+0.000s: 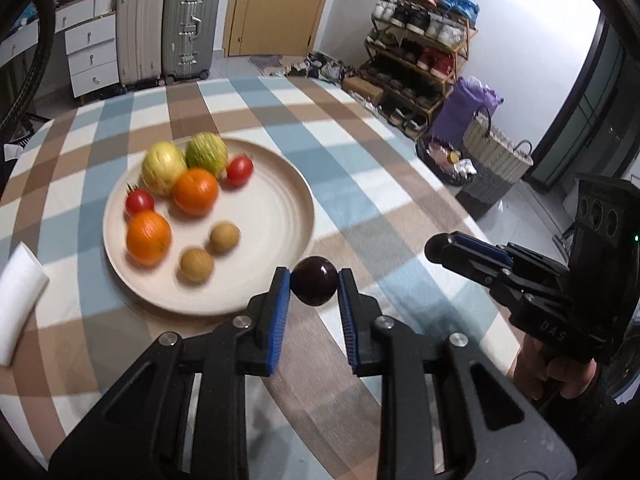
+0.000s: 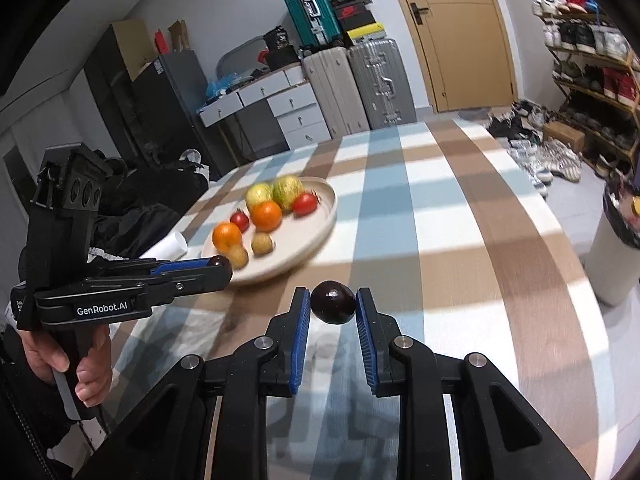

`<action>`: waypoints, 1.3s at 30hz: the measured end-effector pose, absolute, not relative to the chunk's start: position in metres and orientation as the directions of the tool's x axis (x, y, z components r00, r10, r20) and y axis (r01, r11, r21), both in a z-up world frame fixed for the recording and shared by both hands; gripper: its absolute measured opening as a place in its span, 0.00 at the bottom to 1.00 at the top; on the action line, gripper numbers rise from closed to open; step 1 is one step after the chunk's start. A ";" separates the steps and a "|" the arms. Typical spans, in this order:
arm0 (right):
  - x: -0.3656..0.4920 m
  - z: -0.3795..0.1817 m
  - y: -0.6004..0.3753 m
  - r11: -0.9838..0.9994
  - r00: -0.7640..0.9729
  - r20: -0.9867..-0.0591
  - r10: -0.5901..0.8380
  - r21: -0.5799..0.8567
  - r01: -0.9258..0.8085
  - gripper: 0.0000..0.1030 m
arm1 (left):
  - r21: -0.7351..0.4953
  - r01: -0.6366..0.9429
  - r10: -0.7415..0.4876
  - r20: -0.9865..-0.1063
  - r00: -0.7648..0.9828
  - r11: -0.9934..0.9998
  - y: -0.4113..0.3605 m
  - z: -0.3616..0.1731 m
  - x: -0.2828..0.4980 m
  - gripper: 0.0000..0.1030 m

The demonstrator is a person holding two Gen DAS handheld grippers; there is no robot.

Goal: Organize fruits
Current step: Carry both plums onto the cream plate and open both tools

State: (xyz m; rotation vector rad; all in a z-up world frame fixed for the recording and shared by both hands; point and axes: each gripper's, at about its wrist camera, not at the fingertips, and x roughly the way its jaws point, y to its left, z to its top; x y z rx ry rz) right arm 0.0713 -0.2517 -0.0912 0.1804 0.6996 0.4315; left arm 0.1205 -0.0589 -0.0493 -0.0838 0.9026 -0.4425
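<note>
A beige plate [image 1: 276, 216] on the checked tablecloth holds two oranges [image 1: 149, 237], two red tomatoes [image 1: 139, 202], two yellow-green fruits [image 1: 164, 167] and two small brown fruits [image 1: 196, 265]. My left gripper [image 1: 314, 286] is shut on a dark purple plum [image 1: 314, 286] just above the plate's near right rim. My right gripper [image 2: 333, 303] is shut on another dark plum [image 2: 333, 303] above the table, right of the plate [image 2: 316, 224]. The right gripper shows in the left wrist view [image 1: 468, 250]; the left gripper shows in the right wrist view [image 2: 218, 268].
A white paper roll [image 1: 18, 300] lies left of the plate. Beyond the table stand suitcases [image 1: 188, 28], white drawers [image 1: 90, 56], a shoe rack [image 1: 420, 48] and a woven basket [image 1: 496, 152]. The tablecloth [image 2: 460, 220] stretches bare to the right.
</note>
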 end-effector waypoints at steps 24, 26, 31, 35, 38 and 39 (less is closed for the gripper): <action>0.228 -0.085 -0.180 0.836 0.567 -0.618 0.544 0.346 -0.425 0.23 | -0.290 0.275 -0.395 -0.761 0.514 0.917 -0.047 -0.085 0.229 0.21; 0.236 -0.095 -0.176 0.835 0.543 -0.639 0.545 0.352 -0.423 0.23 | -0.287 0.278 -0.394 -0.765 0.510 0.917 -0.049 -0.089 0.232 0.21; 0.244 -0.107 -0.172 0.839 0.522 -0.665 0.535 0.347 -0.418 0.23 | -0.296 0.283 -0.404 -0.769 0.496 0.912 -0.051 -0.097 0.241 0.21; 0.252 -0.116 -0.171 0.847 0.505 -0.688 0.521 0.346 -0.403 0.23 | -0.302 0.279 -0.406 -0.771 0.491 0.912 -0.050 -0.100 0.246 0.21; 0.257 -0.121 -0.171 0.845 0.494 -0.692 0.526 0.359 -0.397 0.23 | -0.312 0.273 -0.410 -0.770 0.489 0.910 -0.049 -0.102 0.248 0.21; 0.258 -0.121 -0.171 0.846 0.494 -0.693 0.525 0.360 -0.395 0.23 | -0.314 0.270 -0.410 -0.769 0.490 0.910 -0.048 -0.102 0.249 0.21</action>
